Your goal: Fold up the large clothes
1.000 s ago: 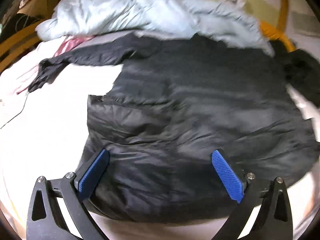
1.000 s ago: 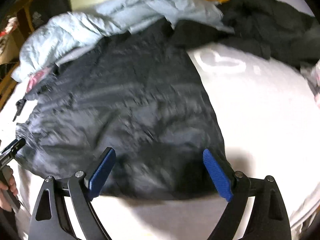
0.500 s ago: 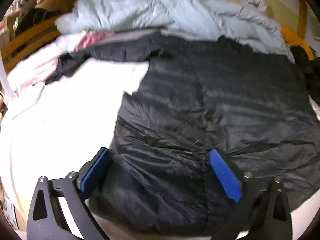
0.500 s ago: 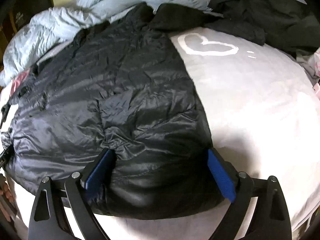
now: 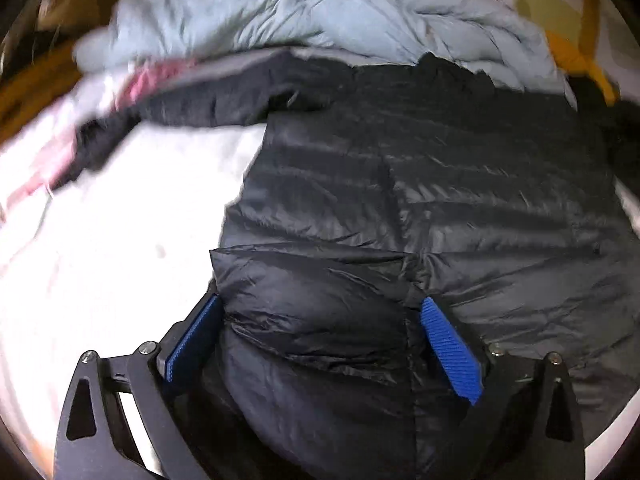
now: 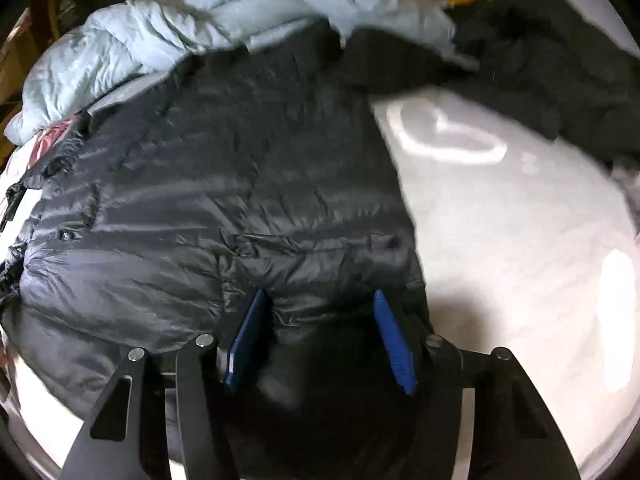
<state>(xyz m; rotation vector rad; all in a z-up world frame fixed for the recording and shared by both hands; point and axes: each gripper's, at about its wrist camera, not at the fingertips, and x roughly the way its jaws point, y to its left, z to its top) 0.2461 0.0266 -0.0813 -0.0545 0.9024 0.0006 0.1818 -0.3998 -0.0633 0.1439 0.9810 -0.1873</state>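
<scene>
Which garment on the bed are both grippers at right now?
The shiny black quilted puffer jacket, spread flat nearest the cameras. The pale blue jacket is heaped behind it; the matte dark garment lies crumpled far right.

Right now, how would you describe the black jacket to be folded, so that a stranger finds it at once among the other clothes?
Look at the white bedsheet with a heart outline. The shiny black quilted puffer jacket lies spread flat on its left part, hem toward both grippers. Unlike the crumpled pale blue padded coat behind it and the matte dark fleece heap, it is glossy, with stitched horizontal bands.
</scene>
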